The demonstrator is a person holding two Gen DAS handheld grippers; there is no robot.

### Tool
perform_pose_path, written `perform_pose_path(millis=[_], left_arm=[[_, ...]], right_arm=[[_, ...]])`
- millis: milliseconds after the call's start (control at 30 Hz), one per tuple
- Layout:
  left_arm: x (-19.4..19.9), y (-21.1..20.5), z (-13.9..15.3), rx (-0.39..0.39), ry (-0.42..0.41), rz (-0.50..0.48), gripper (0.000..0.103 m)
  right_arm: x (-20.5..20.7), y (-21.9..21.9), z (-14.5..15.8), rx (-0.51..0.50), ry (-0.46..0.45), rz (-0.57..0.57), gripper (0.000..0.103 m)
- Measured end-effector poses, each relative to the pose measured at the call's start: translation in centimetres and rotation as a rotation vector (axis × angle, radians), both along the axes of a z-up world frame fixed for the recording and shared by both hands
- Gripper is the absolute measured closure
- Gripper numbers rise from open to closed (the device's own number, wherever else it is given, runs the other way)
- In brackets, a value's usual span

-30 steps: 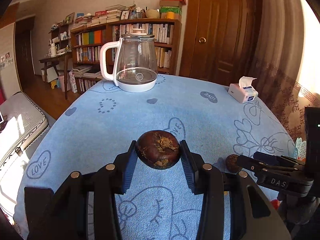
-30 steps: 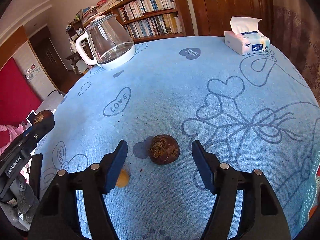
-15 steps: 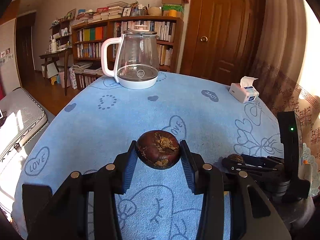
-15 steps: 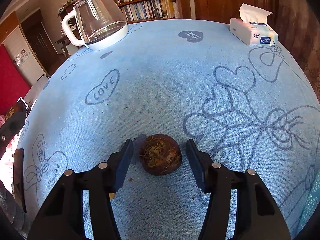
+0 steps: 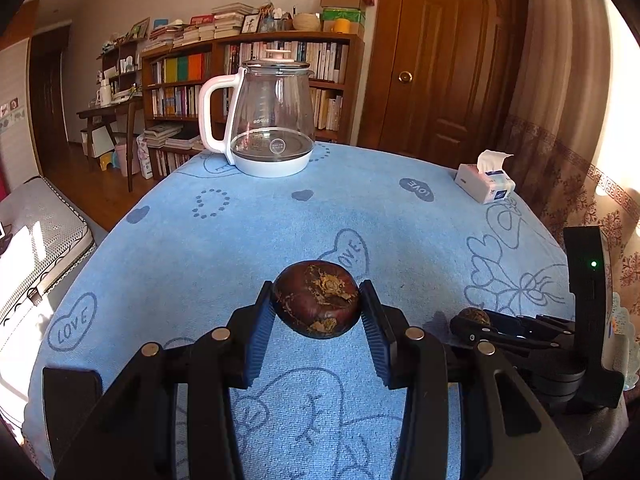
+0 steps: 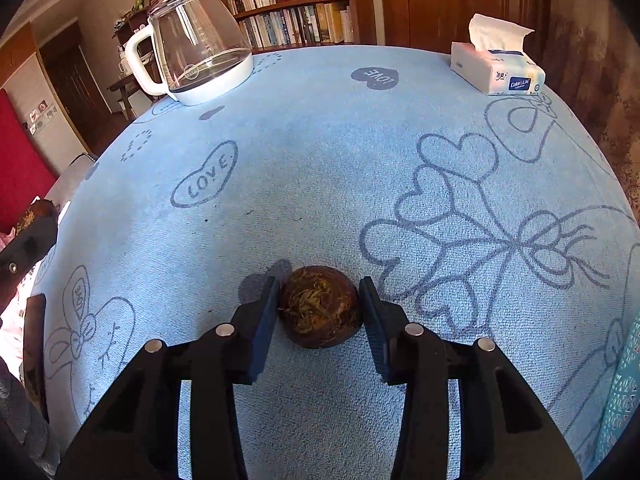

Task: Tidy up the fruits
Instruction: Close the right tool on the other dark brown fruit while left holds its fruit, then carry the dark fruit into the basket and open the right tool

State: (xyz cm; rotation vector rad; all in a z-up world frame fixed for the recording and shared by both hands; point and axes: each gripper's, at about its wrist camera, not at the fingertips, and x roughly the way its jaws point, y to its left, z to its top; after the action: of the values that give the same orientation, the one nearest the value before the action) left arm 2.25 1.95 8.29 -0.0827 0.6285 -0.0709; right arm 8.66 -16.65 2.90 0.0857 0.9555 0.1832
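A dark brown round fruit [image 5: 316, 298] with dry flecks hangs above the blue tablecloth [image 5: 280, 232], and my left gripper [image 5: 318, 292] is shut on it. A second brown fruit [image 6: 318, 306] with a fibrous top rests on the cloth. My right gripper [image 6: 320, 300] has this fruit between its blue pads; its jaws are closing and both pads touch the fruit's sides. The left wrist view shows the right gripper [image 5: 472, 322] low at the right, with its fruit [image 5: 472, 314] at the tips. The left gripper's finger [image 6: 32, 228] shows at the left edge of the right wrist view.
A glass kettle [image 6: 200, 56] with a white handle stands at the far left of the table. A tissue pack [image 6: 498, 70] lies at the far right. A light blue basket wall [image 6: 624, 400] shows at the lower right edge. A bookshelf and a wooden door stand behind.
My right gripper's jaws came together from wide apart until they touch the fruit on the cloth, and it tipped down a little. The left gripper and its fruit stayed put.
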Motion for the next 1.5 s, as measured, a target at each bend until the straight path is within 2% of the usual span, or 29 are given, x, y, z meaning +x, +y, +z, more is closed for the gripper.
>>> perform_pose_path(millis=[667,1033,1500], left_arm=[[-1.1,-1.5,0.3,0.019,-0.023,-0.047,0.060],[-2.1,-3.3,0.2,0.047,-0.031,-0.093,0.060],[-3.1,-4.6,0.2,0.069,-0.041,-0.134,0.060]], right_arm=[[-6.7,-3.3,6.3,0.214,-0.170,-0.034,0.061],[-10.5,-5.4,7.7,0.266,-0.243,-0.059,0.061],[-12.8,-6.8,9.1,0.290,-0.303,-0.072,0.061]])
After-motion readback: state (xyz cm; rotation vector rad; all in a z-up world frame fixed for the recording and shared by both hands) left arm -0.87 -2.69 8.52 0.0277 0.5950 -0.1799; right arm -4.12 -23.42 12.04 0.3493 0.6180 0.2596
